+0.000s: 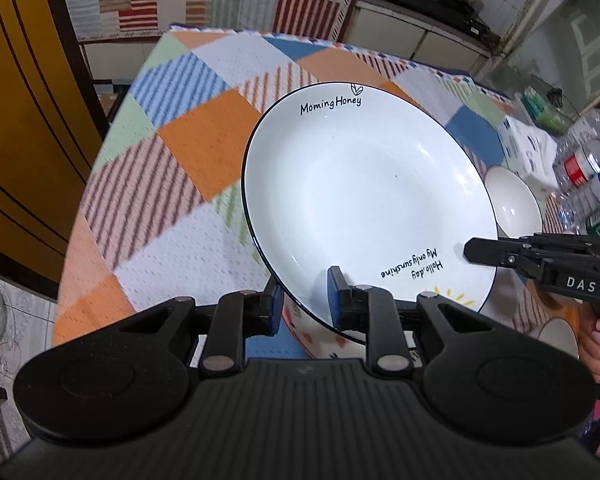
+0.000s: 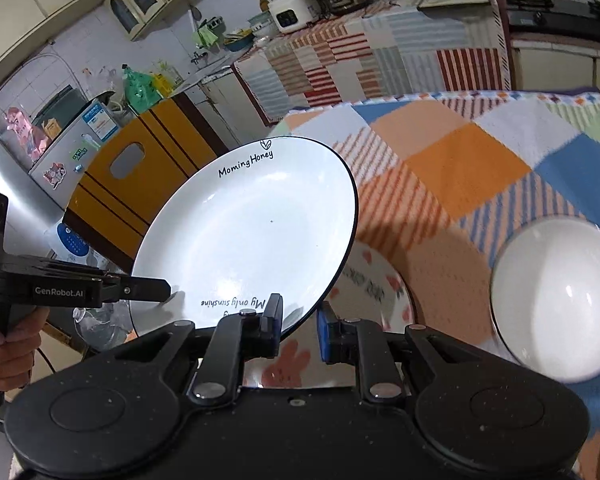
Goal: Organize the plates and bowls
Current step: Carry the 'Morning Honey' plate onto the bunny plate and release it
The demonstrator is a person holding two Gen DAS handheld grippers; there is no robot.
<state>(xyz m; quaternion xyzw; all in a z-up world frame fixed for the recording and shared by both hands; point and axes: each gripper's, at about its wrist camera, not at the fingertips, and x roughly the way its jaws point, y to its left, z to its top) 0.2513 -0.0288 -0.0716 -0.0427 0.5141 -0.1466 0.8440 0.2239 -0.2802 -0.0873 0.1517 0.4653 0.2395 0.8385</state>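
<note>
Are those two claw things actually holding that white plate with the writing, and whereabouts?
Yes. Both the left gripper and the right gripper pinch the white plate by its near rim, fingers astride the edge.

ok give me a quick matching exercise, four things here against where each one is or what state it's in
Things:
1. white plate
2. patterned plate
3. white bowl
4. tablecloth

States:
A. empty, sitting on the cloth
B. lifted and tilted, rim gripped from both sides
C. checked, covering the table
D. flat on the table beneath the lifted one

Pairs: 1-B, 2-D, 3-A, 4-C
</note>
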